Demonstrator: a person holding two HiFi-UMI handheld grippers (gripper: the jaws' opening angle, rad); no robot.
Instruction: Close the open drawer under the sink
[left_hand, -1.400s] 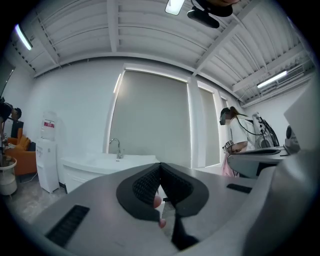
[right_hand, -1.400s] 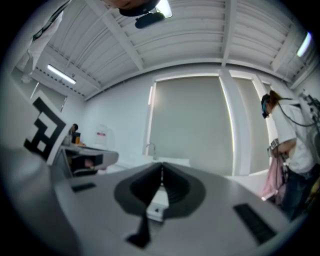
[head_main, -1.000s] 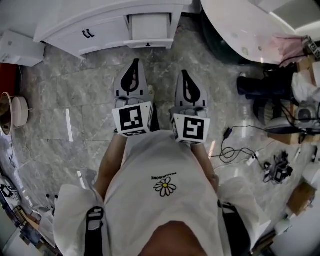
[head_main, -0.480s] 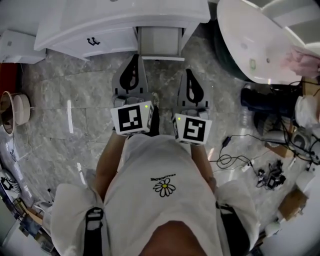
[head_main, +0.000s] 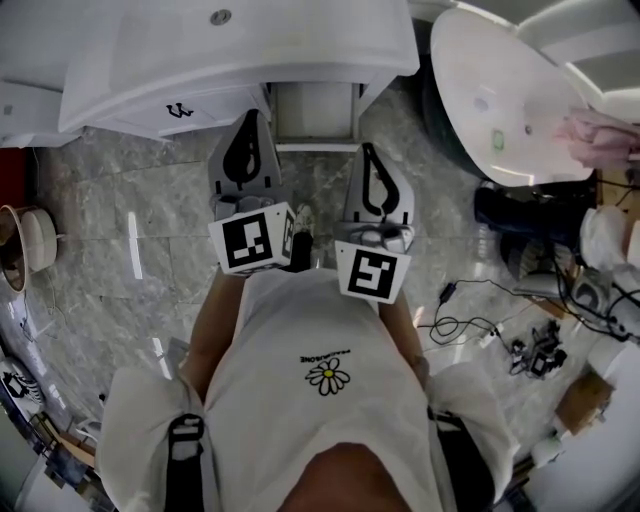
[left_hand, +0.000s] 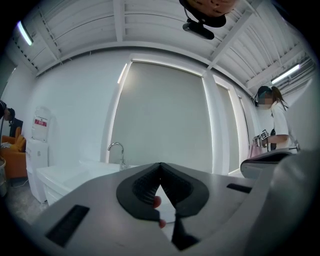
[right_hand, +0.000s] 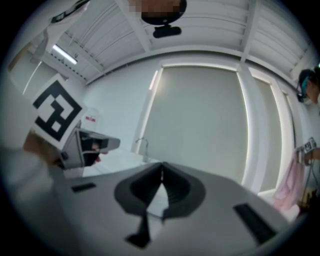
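Note:
The open drawer (head_main: 315, 105) sticks out from the white sink cabinet (head_main: 150, 70) at the top of the head view, its front edge facing me. My left gripper (head_main: 244, 120) is shut and empty, its tip just left of the drawer's front corner. Also shut and empty, my right gripper (head_main: 367, 152) has its tip just below the drawer's right front corner. Neither visibly touches the drawer. In the left gripper view the closed left gripper (left_hand: 160, 166) points level past the tap (left_hand: 116, 149). The right gripper view shows the closed right gripper (right_hand: 161, 166) and the left gripper's marker cube (right_hand: 54, 114).
A cabinet door with a black handle (head_main: 178, 110) lies left of the drawer. A large white tub (head_main: 500, 90) with a pink cloth (head_main: 590, 130) stands at the right, cables (head_main: 468, 312) and boxes below it. A round stool (head_main: 22, 240) sits at the left. Another person (left_hand: 274, 125) stands far right.
Both grippers and I have moved toward the sink cabinet; the drawer front now lies right at the gripper tips. Both grippers stayed shut.

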